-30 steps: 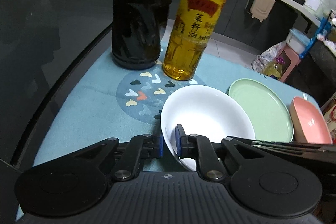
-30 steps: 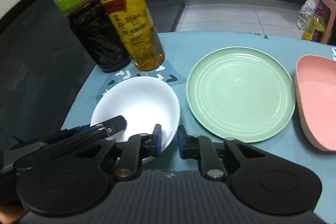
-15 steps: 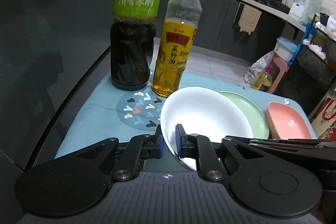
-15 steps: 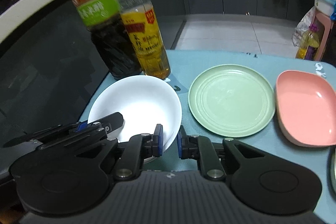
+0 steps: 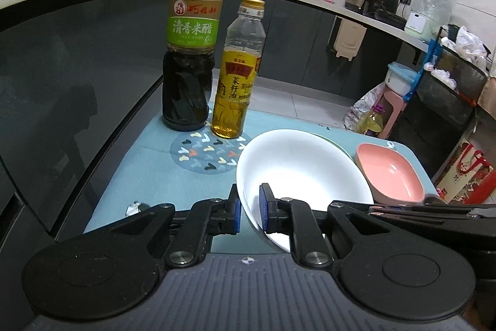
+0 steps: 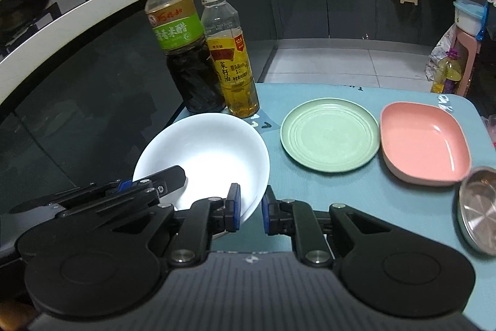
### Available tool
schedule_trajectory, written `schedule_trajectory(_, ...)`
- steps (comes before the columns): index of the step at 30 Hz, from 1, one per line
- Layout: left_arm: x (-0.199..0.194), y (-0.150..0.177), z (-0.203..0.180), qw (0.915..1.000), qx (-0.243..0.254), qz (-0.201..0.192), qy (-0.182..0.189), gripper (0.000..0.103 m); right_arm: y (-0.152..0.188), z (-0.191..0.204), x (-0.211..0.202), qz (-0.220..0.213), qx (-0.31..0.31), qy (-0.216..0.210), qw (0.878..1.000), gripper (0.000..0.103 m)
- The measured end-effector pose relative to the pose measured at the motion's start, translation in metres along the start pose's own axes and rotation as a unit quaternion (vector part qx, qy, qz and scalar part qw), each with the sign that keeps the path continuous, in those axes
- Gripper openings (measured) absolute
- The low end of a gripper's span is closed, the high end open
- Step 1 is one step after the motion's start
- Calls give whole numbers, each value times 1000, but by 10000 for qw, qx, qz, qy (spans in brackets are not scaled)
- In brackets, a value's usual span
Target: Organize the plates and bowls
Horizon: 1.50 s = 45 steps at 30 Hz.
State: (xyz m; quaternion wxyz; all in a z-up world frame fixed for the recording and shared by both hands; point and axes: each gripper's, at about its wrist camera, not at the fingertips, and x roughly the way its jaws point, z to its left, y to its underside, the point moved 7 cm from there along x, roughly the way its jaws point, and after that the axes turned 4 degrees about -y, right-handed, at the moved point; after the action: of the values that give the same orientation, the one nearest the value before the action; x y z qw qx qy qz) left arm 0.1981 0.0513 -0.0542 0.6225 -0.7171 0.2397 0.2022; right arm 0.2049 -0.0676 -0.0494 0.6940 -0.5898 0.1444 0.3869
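Note:
A white bowl (image 5: 297, 166) (image 6: 204, 154) is held up above the blue mat by both grippers. My left gripper (image 5: 249, 207) is shut on its near left rim. My right gripper (image 6: 250, 208) is shut on its near right rim. A green round plate (image 6: 330, 138) lies on the mat to the right; in the left wrist view only a sliver shows behind the bowl. A pink rectangular dish (image 6: 424, 141) (image 5: 389, 172) lies right of the plate. A steel bowl (image 6: 479, 210) sits at the right edge.
A dark vinegar bottle (image 5: 189, 58) (image 6: 184, 51) and a yellow oil bottle (image 5: 237, 82) (image 6: 231, 58) stand at the back left of the blue mat (image 5: 148, 169). A dark glass panel runs along the left. Kitchen counter and floor lie beyond.
Both grippers have risen with the white bowl, lifting it off the mat and drawing back; the bottles and dishes now look farther and lower in both views.

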Motion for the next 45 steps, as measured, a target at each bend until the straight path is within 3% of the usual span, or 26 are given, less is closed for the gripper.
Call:
schedule_trajectory(21,-73,59,-23,9992,307,30,244,12,64,2,-66,-66,219,-29,9997,4)
schedule_trajectory(45,-91,116,-32,9962,589,551,326,15,120,-6,-83,307,397,-18,9987,5)
